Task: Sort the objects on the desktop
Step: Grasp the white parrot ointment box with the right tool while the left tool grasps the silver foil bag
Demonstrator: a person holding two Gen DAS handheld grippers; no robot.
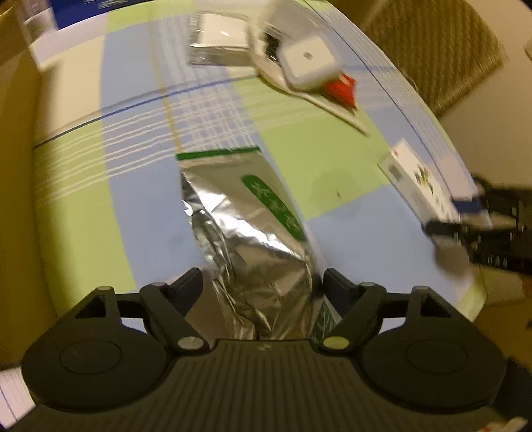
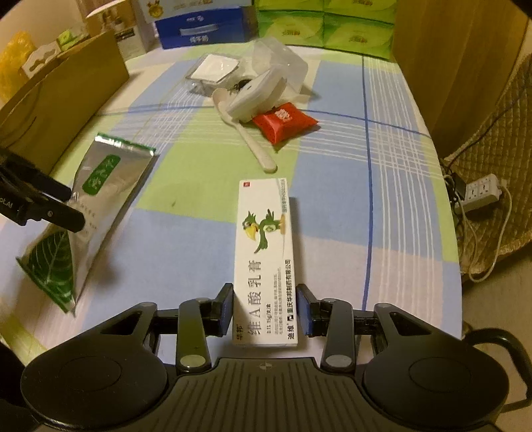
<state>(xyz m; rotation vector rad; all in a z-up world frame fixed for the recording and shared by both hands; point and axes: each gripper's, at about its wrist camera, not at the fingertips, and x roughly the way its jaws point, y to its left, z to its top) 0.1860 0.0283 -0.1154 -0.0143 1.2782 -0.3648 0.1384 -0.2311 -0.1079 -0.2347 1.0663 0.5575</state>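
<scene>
A silver foil pouch [image 1: 252, 232] with green labels sits crumpled between the fingers of my left gripper [image 1: 262, 282], which is shut on it. In the right wrist view the pouch [image 2: 99, 186] hangs tilted above the checked tablecloth at the left, with the left gripper [image 2: 74, 211] across its middle. My right gripper [image 2: 266, 305] is shut on a long white ointment box [image 2: 264, 239] with a green bird on it, its pads against the two long sides near the box's close end. From the left wrist, box [image 1: 419, 179] and right gripper [image 1: 465, 216] show at the right edge.
Further back lie a white spoon [image 2: 252, 139], a red packet [image 2: 282, 121], a white case [image 2: 256, 94] by a clear bag, and a flat white box [image 2: 214, 68]. A cardboard box [image 2: 63, 93] stands at the left. Cartons and green tissue packs [image 2: 322, 26] line the back. A power strip [image 2: 478, 192] lies beyond the right edge.
</scene>
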